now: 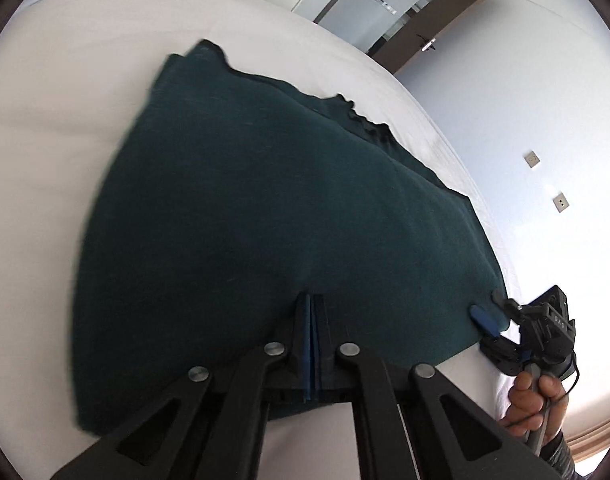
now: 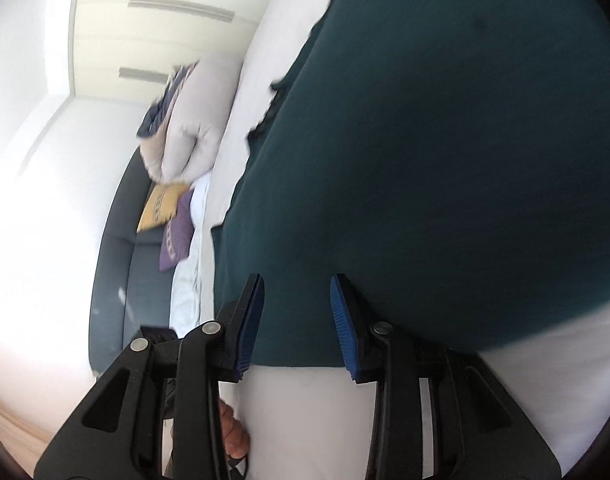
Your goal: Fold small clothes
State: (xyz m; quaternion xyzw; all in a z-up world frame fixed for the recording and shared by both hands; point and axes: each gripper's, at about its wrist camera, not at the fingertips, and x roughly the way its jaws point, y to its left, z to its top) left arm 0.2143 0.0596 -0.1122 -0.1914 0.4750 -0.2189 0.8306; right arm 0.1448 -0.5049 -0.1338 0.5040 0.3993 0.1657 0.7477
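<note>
Across the white bed (image 1: 65,128) lies a dark teal garment (image 1: 265,200), a soft, matte knit spread flat on the smooth sheet, with a straight near hem and a wavy, slightly ruffled far edge. From the left wrist view the left claw (image 1: 313,308) has its black plastic fingers pressed together, the blue ribbed pads meeting on the near hem of the garment, so it is clamped on the cloth. Off to the right of that view the right claw (image 1: 491,310) reaches the garment's corner; one blue pad lies on top of the fabric and a black finger sits just beside it at the cloth's edge. A hand (image 1: 533,400) grips the grey handle behind it. From the right wrist view the right claw (image 2: 297,308) stands with its fingers apart, the two blue ridged pads on either side of a strip of teal cloth at the hem, not squeezing it. Beyond the garment on that side a pale puffy pillow (image 2: 193,128) rests at the bed's edge, next to a yellow cushion (image 2: 161,206) and a purple cushion (image 2: 177,232) leaning on a dark grey padded headboard (image 2: 121,248). A brown wooden door (image 1: 433,36) with a metal handle shows behind the bed in the left view.
</note>
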